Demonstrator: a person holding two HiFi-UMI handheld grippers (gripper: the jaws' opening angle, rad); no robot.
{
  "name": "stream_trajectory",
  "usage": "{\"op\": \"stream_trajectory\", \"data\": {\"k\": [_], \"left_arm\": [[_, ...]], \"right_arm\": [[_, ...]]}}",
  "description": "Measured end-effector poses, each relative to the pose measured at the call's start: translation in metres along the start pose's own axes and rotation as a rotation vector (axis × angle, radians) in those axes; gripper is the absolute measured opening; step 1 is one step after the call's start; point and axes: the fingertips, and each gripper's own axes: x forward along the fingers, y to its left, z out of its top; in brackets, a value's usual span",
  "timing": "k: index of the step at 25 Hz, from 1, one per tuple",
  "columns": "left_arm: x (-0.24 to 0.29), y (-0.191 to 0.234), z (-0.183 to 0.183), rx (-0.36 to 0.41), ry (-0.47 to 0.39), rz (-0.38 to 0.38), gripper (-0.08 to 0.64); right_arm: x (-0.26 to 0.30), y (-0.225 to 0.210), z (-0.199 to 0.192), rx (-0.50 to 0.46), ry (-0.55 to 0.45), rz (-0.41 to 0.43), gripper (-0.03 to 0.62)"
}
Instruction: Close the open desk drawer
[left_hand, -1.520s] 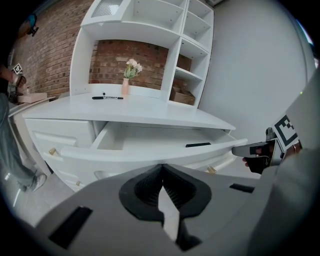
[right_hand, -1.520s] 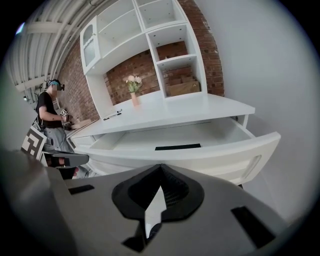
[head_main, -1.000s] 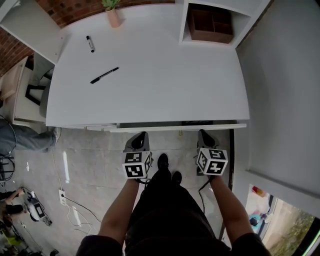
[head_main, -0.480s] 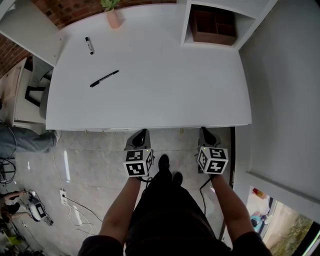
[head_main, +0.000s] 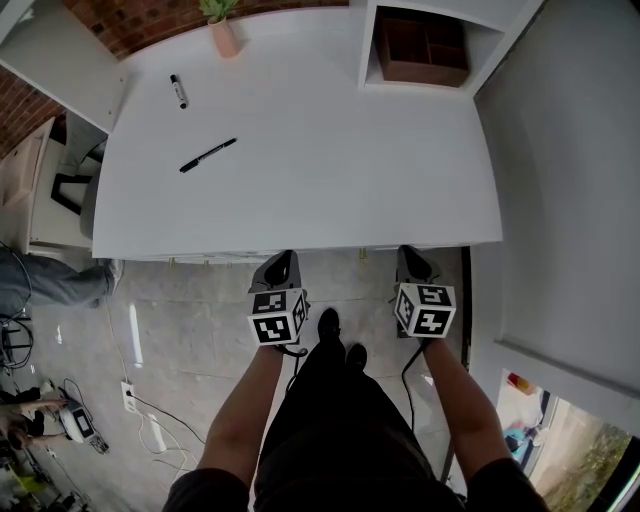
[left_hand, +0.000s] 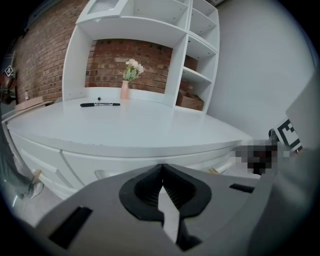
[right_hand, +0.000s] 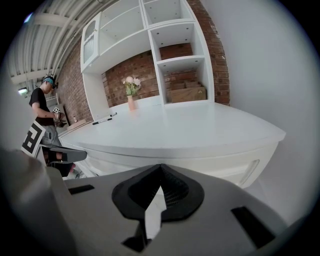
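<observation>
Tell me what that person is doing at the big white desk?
A person stands at the white desk, holding the left hand-held gripper and the right hand-held gripper just in front of its front edge. Both have their jaws shut with nothing between them. The drawer under the desktop looks pushed all the way in, its front flush below the edge. On top lie a black pen and a pink vase, far from the grippers.
</observation>
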Motion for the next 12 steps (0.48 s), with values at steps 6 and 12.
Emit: {"op": "stream_trajectory", "data": {"k": [6,12], "left_arm": [[-0.009,-0.005,0.001,0.008,-0.039,0.010,0.009],[-0.044,-0.026,0.024,0.025,-0.131,-0.037,0.009]], "right_arm": [[-0.020,0.003,0.004,-0.003,-0.053,-0.004,0.005],[-0.062,0.013,0.022,-0.034,-0.135,0.031,0.005]]}}
